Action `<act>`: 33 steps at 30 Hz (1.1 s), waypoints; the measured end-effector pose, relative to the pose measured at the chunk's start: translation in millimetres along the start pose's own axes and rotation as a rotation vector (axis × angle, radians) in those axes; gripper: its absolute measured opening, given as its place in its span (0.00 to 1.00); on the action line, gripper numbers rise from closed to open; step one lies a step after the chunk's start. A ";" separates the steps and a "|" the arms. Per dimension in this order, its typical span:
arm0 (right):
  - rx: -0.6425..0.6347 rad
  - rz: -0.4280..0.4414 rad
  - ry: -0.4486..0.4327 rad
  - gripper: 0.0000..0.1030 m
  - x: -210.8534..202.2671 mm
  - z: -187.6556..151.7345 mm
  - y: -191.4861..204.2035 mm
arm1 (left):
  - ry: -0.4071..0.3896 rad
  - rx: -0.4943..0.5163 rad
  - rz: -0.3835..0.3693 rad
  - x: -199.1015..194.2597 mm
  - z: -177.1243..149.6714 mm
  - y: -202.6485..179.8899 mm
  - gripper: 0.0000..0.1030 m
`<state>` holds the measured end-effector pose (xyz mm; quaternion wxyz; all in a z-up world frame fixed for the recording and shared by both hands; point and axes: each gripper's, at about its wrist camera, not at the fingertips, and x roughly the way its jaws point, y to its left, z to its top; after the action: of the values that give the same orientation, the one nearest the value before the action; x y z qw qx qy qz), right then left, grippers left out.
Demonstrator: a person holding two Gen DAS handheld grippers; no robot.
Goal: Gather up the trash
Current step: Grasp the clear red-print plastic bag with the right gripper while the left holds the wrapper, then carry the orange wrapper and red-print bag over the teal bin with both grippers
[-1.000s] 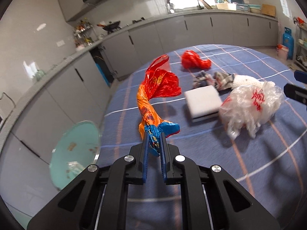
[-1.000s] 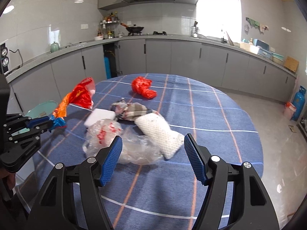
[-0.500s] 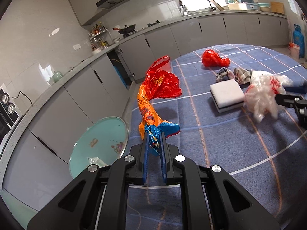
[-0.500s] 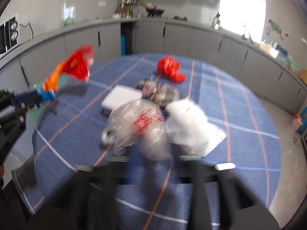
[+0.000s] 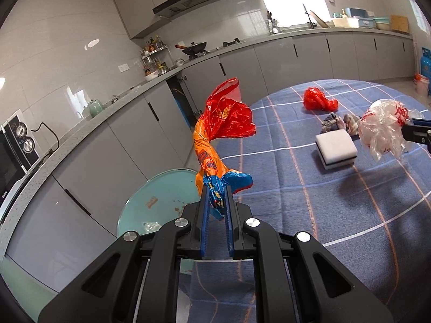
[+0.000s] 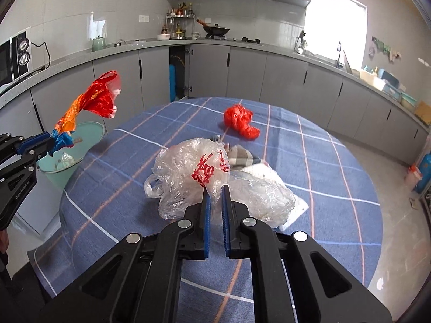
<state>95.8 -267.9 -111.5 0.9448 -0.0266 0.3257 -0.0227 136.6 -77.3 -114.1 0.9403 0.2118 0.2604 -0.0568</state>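
Trash here is feather-light, crinkly film: left gripper (image 5: 215, 202) stays clamped on the twisted snack wrapper (image 5: 212, 145); right gripper (image 6: 215, 202) is closing on the clear bag's (image 6: 188, 172) gathered edge, above the table's (image 6: 336, 188) middle.

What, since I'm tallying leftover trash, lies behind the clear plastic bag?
A striped cloth and a white netted piece peek out behind the clear bag; their near parts are covered.
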 end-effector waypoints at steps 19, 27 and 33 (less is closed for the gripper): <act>-0.095 0.091 -0.060 0.08 14.2 43.4 68.6 | 0.012 -0.116 0.107 3.3 -1.6 76.7 0.10; -0.137 0.109 -0.083 0.08 22.6 59.7 99.3 | 0.017 -0.118 0.170 10.5 -0.2 100.1 0.10; -0.166 0.095 -0.090 0.08 29.4 66.5 117.8 | 0.030 -0.121 0.209 19.6 -1.3 116.7 0.10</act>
<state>163.0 -149.8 -84.9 0.9531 -0.0904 0.2844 0.0502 178.2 28.8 -82.2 0.9481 0.1816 0.2538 0.0603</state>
